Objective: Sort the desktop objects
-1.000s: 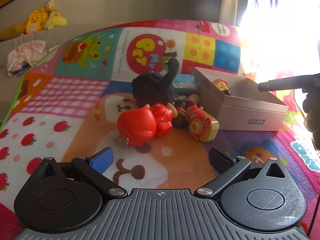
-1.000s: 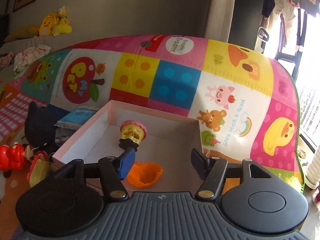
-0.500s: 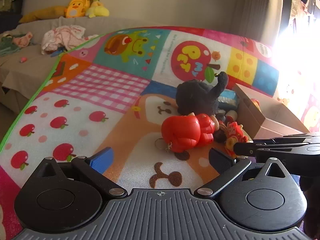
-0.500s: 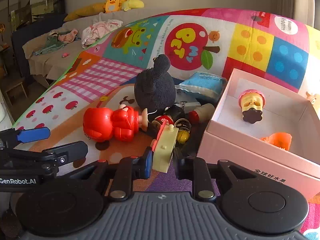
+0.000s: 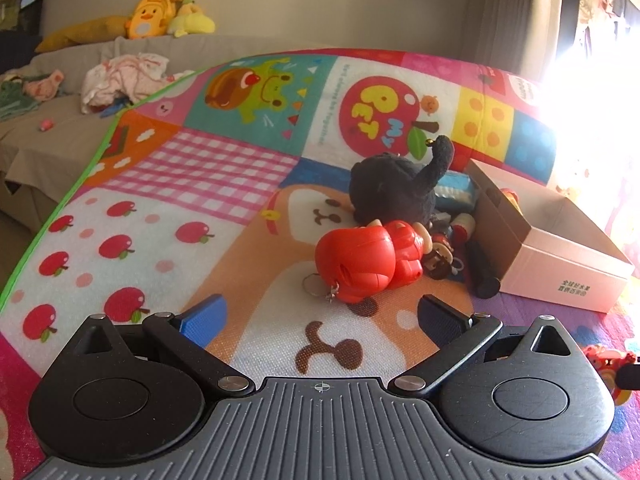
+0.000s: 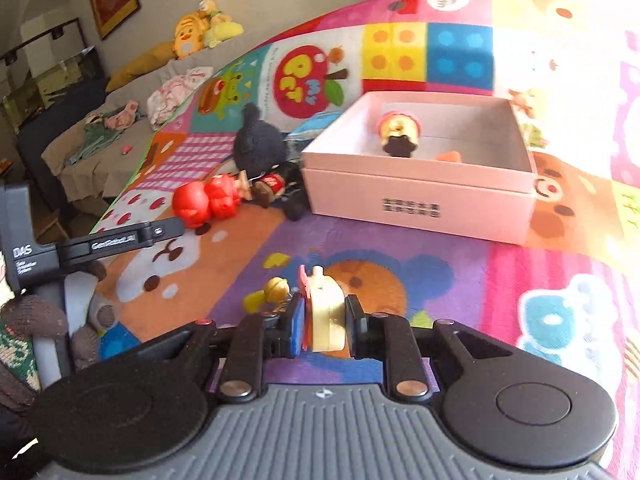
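My right gripper (image 6: pixel 324 318) is shut on a small cream and red toy camera (image 6: pixel 326 312), held just above the mat in front of the pink box (image 6: pixel 420 194); a yellow bell charm (image 6: pixel 276 289) hangs beside it. In the box lie a yellow and pink toy (image 6: pixel 398 132) and an orange piece (image 6: pixel 449 157). My left gripper (image 5: pixel 320 316) stands open and empty, a little short of the red toy figure (image 5: pixel 364 264). Behind that figure sits a black plush (image 5: pixel 396 188), with small toys between it and the box (image 5: pixel 560 276).
All this lies on a colourful play mat (image 5: pixel 160 240). A blue packet (image 5: pixel 456 194) lies behind the plush. A sofa with clothes (image 5: pixel 128 76) and yellow plush toys (image 5: pixel 160 20) stands beyond the mat's far left edge. A gloved hand (image 6: pixel 36 316) holds the left gripper.
My right gripper left the box, shut on the toy camera in the pile, and has pulled it out to the near side of the mat. The left gripper stayed open and only turned slightly.
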{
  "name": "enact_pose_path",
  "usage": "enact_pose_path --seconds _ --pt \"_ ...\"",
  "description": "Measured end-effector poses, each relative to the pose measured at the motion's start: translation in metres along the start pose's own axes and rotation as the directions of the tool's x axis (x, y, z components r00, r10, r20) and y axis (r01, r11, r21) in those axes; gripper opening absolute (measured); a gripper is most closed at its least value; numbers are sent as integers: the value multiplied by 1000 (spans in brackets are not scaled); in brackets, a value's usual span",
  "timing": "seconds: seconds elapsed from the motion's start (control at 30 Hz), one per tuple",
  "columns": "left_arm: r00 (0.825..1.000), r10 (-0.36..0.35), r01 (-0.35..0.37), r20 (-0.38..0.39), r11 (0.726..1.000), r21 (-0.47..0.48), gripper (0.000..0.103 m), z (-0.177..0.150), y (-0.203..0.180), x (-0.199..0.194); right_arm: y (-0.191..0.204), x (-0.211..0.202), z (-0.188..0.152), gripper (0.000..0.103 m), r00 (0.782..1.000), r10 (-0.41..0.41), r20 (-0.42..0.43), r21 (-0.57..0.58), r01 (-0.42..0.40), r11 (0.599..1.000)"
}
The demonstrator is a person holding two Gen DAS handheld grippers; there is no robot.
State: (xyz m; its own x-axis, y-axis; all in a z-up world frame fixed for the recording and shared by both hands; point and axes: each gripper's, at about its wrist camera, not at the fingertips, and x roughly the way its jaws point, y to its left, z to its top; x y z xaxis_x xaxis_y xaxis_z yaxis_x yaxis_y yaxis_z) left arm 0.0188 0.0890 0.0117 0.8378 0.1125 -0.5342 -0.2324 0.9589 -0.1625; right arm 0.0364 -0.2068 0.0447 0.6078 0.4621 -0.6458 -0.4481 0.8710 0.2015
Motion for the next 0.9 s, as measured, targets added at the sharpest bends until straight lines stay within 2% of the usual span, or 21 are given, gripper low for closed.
enact_pose_path --seconds 0.1,0.13,0.23,0.3,0.4,0.5,0.6,0.73,0.8,0.9 --pt "1000 12 -12 3 1000 23 103 0 -4 -1 -14 -2 -5 25 990 -136 33 26 135 991" --pt "1000 15 -15 3 999 31 103 0 -5 -1 -17 -1 -7 26 988 -153 35 35 152 988" --pt "1000 20 -20 0 998 54 103 0 -8 0 -22 -1 -9 38 986 -162 41 47 160 986" --pt "1000 15 -14 -18 997 72 103 3 -12 3 -19 -3 -10 53 984 -168 57 27 167 986" --pt "999 -26 29 -45 997 67 103 12 -15 11 -14 -5 -11 70 980 -181 84 7 181 983" --pt "999 -33 34 -28 998 45 103 27 -20 20 -12 -3 -16 81 975 -199 100 11 199 980" --pt "999 -27 28 -32 999 46 103 41 -24 34 -13 2 -23 83 975 -203 90 26 202 979" --pt "992 -19 21 -126 1000 18 103 48 -28 56 -16 10 -31 84 976 -209 64 50 206 977" --pt "992 -15 18 -129 999 27 103 47 -32 62 -18 8 -31 90 975 -208 79 63 204 977" --pt "992 4 4 -122 998 68 103 44 -42 71 -19 8 -32 91 976 -203 78 74 197 978"
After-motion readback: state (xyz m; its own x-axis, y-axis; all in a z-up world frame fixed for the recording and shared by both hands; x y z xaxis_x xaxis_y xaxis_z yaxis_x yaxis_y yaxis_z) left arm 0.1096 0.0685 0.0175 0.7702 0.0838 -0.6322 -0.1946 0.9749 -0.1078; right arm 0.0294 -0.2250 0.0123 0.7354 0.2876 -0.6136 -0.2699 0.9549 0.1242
